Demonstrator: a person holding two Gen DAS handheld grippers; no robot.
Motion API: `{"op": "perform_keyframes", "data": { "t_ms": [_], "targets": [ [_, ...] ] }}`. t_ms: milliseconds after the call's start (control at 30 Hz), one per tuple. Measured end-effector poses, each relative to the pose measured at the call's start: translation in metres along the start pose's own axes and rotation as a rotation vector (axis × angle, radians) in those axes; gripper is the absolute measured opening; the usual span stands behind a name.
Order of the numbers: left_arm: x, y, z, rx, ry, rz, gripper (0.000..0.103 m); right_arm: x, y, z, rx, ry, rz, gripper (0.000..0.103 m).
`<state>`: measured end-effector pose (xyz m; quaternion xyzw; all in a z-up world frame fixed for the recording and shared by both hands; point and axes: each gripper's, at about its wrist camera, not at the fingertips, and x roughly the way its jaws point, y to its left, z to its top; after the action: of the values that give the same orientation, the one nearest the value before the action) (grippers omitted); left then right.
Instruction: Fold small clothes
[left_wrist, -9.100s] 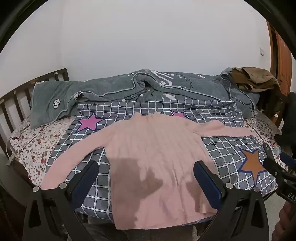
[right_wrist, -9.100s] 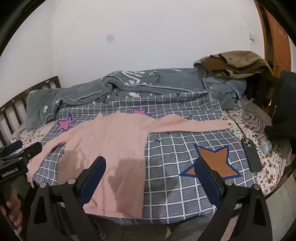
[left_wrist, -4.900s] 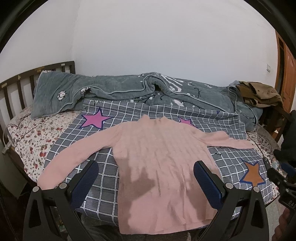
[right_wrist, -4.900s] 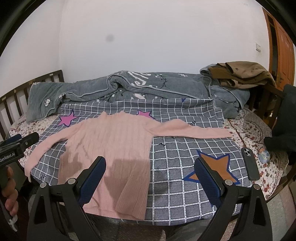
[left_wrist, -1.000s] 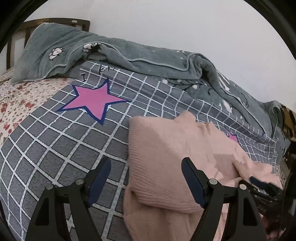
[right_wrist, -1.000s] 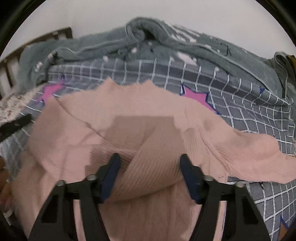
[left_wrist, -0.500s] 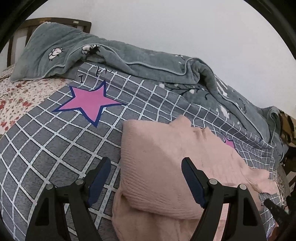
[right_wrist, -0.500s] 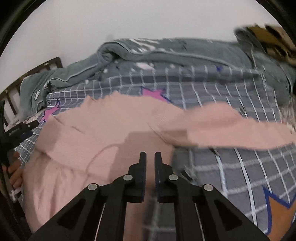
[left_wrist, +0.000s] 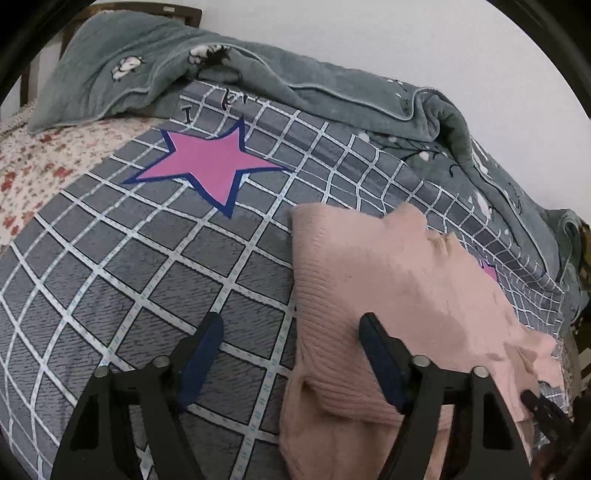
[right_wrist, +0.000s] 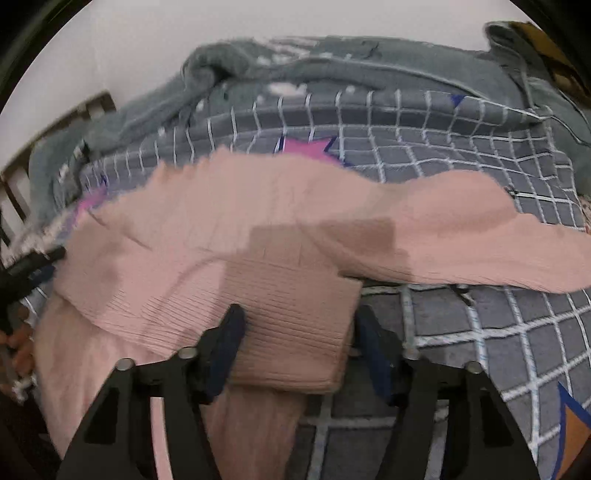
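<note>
since the start, when the pink sweater (left_wrist: 402, 295) was spread flat with both sleeves out, its left sleeve has been folded over the body, and both claws have been brought much closer to the cloth.

from the left wrist, the sweater is seen lying on the grey checked blanket (left_wrist: 140, 266), on the right side of the picture. a pink star (left_wrist: 210, 166) is printed on the blanket, up and to the left of the sweater. a grey fuzzy quilt (left_wrist: 295, 81) is bunched along the back of the bed. the left claw (left_wrist: 291, 350) is held over the sweater's folded left edge. its jaws have just been closing a little, but they are released: one finger is over the blanket, the other over the sweater, and nothing is pinched.

from the right wrist, the picture is blurred. the folded sleeve's end is seen between the fingers of the right claw (right_wrist: 299, 339). its jaws have just been opening, and the cloth is not squeezed by them. the other sleeve (right_wrist: 480, 240) is stretched out to the right over the blanket. a hand (right_wrist: 18, 350) is seen at the far left edge.
</note>
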<state>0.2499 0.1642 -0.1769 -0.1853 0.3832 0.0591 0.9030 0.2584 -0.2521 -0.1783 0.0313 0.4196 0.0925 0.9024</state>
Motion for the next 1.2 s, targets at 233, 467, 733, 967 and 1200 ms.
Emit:
{"op": "perform_keyframes", "data": {
  "t_ms": [233,467,733,967,1200],
  "targets": [
    [0.007,-0.01,0.001,0.073,0.018,-0.069,0.017,-0.037,0.025,0.005,-0.126,-0.185,-0.015,0.009],
    [0.0,0.007,0.009,-0.01,-0.049,-0.016,0.007,-0.044,0.045,0.057,-0.161,-0.301,-0.003,0.009],
    [0.004,0.026,0.015,-0.061,-0.028,-0.049,0.002,0.028,0.029,0.071,-0.107,-0.119,-0.049,0.01],
    [0.0,0.011,0.013,-0.017,-0.03,-0.055,0.028,0.027,0.004,0.056,-0.052,-0.06,-0.042,0.048],
    [-0.01,0.015,0.015,-0.085,-0.085,-0.107,0.071,0.022,0.009,0.036,-0.122,-0.038,-0.053,0.051]
  ]
}}
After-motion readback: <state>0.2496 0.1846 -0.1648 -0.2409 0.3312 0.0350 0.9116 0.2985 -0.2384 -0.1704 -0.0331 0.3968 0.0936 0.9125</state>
